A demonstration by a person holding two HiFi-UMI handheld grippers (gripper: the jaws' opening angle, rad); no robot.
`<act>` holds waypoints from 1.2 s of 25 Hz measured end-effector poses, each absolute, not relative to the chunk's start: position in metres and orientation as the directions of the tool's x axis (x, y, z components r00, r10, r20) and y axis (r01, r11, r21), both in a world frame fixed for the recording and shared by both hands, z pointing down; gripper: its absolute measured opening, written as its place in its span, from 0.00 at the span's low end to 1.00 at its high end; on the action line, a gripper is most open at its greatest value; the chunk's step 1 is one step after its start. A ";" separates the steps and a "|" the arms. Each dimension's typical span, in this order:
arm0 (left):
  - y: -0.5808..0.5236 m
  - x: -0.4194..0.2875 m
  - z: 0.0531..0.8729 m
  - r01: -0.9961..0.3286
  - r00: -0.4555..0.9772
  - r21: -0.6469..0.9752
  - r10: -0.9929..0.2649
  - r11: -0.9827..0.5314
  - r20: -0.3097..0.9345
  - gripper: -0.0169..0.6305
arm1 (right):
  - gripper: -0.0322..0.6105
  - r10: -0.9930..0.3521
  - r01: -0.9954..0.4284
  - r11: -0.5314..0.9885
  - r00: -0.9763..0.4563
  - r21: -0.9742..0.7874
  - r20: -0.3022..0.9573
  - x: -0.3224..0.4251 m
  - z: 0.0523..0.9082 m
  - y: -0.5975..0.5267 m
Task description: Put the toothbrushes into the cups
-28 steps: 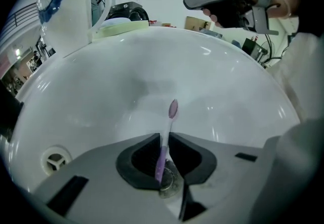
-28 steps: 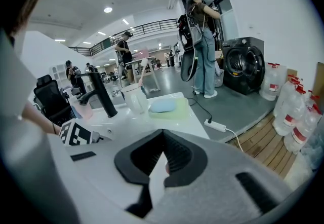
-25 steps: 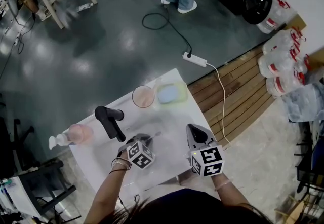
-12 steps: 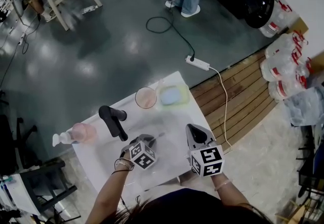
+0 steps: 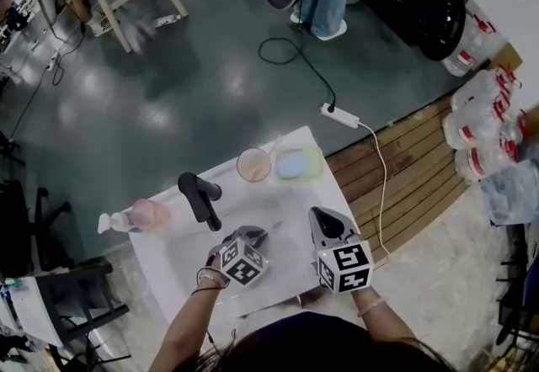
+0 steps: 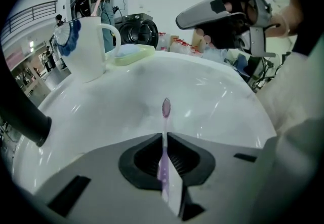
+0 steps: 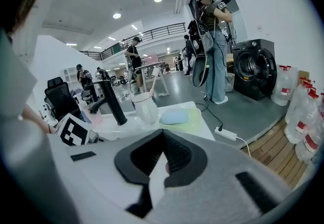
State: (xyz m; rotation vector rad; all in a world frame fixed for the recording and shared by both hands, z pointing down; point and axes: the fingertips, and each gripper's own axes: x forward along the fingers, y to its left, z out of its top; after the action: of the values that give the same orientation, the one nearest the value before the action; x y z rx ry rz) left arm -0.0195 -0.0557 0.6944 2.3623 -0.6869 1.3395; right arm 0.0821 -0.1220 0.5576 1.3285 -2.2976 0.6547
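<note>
A thin purple toothbrush sticks out between the jaws of my left gripper, which is shut on its handle. The bristle head points out over the white basin. In the head view, that left gripper hangs above the basin's middle, just right of the black faucet. A white cup stands on the far rim, seen pinkish from above as the cup. My right gripper hovers over the basin's right side, its jaws together with nothing clearly between them.
A soap dish with a blue soap bar sits right of the cup. A pink pump bottle stands at the left rim. A power strip and its cable lie on the floor beyond. People stand farther back.
My left gripper has lifted a little above the basin with the toothbrush still in it. My right gripper has hardly moved.
</note>
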 end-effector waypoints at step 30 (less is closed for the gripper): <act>-0.054 -0.022 0.630 -0.764 0.416 0.050 -0.432 -0.643 0.801 0.07 | 0.05 -0.597 -0.761 0.618 -0.617 -0.196 0.513 0.052 0.531 -0.129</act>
State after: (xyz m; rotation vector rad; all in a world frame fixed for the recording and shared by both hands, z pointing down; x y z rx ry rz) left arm -0.0216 -0.0540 0.6303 2.2666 -1.0200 1.1041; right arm 0.0520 -0.1286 0.5315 1.0814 -2.4451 0.5630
